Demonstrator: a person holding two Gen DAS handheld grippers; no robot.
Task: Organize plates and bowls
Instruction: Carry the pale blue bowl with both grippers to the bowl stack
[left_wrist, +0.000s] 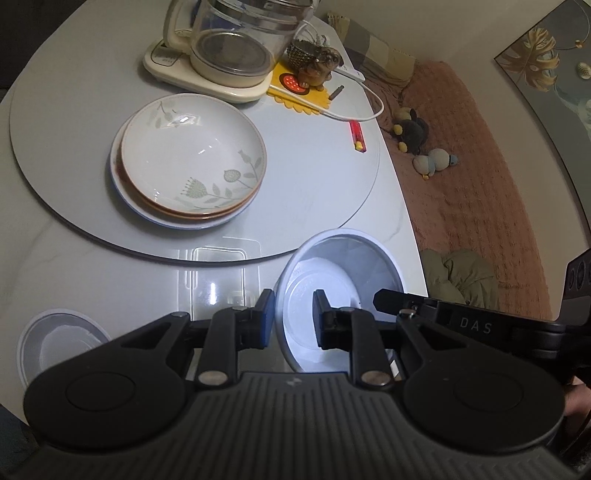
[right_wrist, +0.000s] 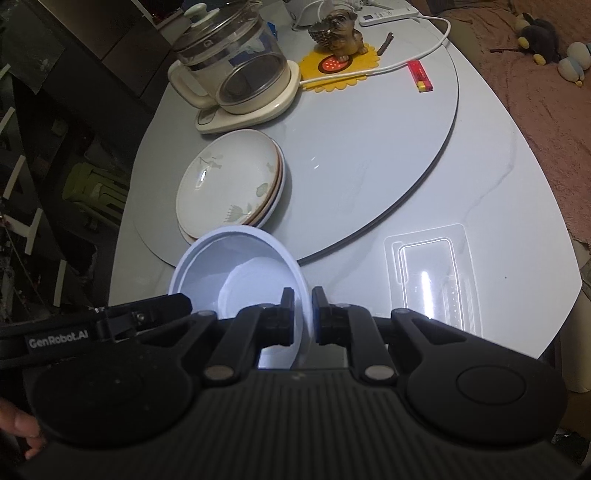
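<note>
Both grippers, my left gripper (left_wrist: 293, 319) and right gripper (right_wrist: 303, 319), are clamped on opposite rims of one white bowl (left_wrist: 340, 280), tilted above the table (right_wrist: 498, 206); uneven pulling could slip it, dropping near the plate stack (left_wrist: 188, 158).

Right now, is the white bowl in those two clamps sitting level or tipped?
Tipped. The white bowl shows its opening turned sideways, its rim pinched by the left gripper and the right gripper. It looks empty.

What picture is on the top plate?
Pale green flowers and leaves on the white top plate, brown rim; clearest from the left wrist.
</note>
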